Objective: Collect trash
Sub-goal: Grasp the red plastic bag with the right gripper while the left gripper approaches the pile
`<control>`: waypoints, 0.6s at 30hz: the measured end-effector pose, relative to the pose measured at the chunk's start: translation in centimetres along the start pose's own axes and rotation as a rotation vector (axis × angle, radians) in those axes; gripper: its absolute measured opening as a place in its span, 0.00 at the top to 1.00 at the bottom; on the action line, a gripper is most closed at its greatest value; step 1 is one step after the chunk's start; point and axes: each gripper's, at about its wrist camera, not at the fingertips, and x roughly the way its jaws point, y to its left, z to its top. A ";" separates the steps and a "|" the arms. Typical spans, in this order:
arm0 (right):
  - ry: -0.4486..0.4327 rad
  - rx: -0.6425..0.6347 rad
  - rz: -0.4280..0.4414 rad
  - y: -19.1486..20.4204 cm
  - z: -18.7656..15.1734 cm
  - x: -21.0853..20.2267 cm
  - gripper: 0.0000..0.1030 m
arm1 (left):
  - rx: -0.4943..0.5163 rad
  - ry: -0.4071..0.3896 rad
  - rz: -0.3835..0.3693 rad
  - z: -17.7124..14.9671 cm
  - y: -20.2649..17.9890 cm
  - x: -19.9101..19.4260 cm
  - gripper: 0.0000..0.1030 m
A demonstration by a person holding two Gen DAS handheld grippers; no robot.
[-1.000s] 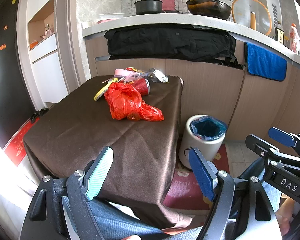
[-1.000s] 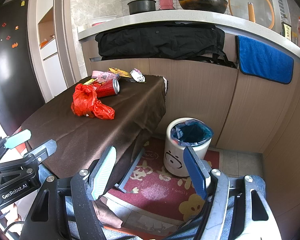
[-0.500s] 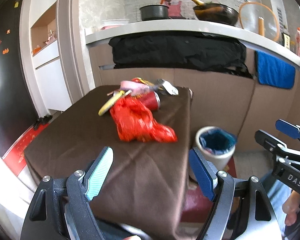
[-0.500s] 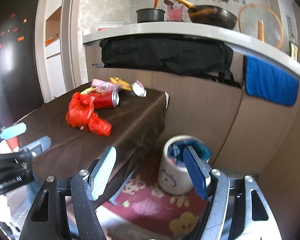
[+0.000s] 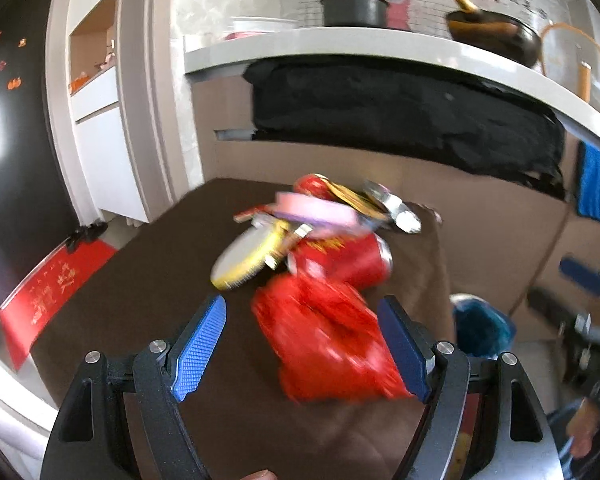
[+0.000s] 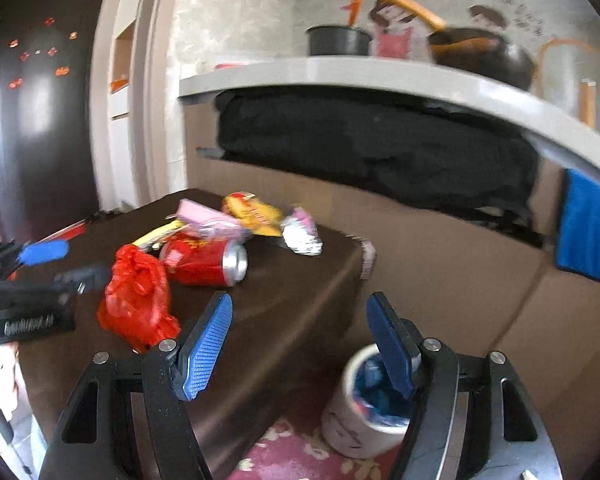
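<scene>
A crumpled red plastic bag (image 5: pixel 326 336) lies on the brown tablecloth (image 5: pixel 140 292), and my left gripper (image 5: pixel 306 350) hangs open with its blue fingers on either side of it. Behind the bag lie a red can (image 5: pixel 340 258) on its side, a pink wrapper (image 5: pixel 316 210), a yellow-rimmed lid (image 5: pixel 246 258) and a silver wrapper (image 5: pixel 400 212). In the right wrist view the same red bag (image 6: pixel 138 300), can (image 6: pixel 204 262) and yellow wrapper (image 6: pixel 254 214) show on the table. My right gripper (image 6: pixel 300 346) is open over the table's right edge, above the white bin (image 6: pixel 366 408).
The white bin with a blue liner (image 5: pixel 480 330) stands on a pink mat (image 6: pixel 296 452) right of the table. A wooden counter front carries a black bag (image 5: pixel 400 116) and a blue towel (image 6: pixel 590 232). A dark fridge (image 6: pixel 36 116) stands at the left.
Both grippers have moved forward and up toward the table. The left one now straddles the red bag; the right one has swung left over the table's edge.
</scene>
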 end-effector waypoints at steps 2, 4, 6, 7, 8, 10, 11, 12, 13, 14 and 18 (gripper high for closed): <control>0.024 0.001 0.056 1.1 0.1 1.6 0.35 | -0.005 -0.015 0.033 1.2 1.8 0.9 0.24; 0.051 -0.012 0.119 2.8 -0.1 3.2 0.35 | -0.019 -0.024 0.060 2.2 3.7 1.8 0.24; 0.073 -0.043 0.177 5.1 -0.1 4.8 0.35 | -0.038 -0.023 0.064 2.9 5.2 2.6 0.24; 0.074 -0.063 0.197 6.2 -0.1 5.4 0.35 | -0.044 -0.020 0.064 3.1 5.7 3.0 0.24; 0.072 -0.083 0.212 7.4 -0.1 5.8 0.35 | -0.048 -0.014 0.064 3.4 6.3 3.5 0.24; 0.081 -0.119 0.241 9.3 0.1 7.0 0.35 | -0.048 -0.005 0.058 3.9 6.9 4.4 0.24; 0.090 -0.130 0.255 10.2 0.1 7.6 0.35 | -0.044 0.000 0.052 4.1 7.0 4.8 0.24; 0.101 -0.135 0.272 10.9 0.2 8.2 0.35 | -0.040 0.004 0.045 4.2 7.0 5.2 0.24; 0.118 -0.133 0.293 11.3 0.2 8.9 0.35 | -0.036 0.008 0.042 4.4 7.0 5.5 0.24; 0.143 -0.128 0.313 11.7 0.1 9.7 0.35 | -0.030 0.010 0.041 4.5 6.8 5.6 0.24; 0.221 -0.056 0.456 11.6 -0.3 12.0 0.35 | 0.011 0.019 0.029 4.8 5.8 6.8 0.24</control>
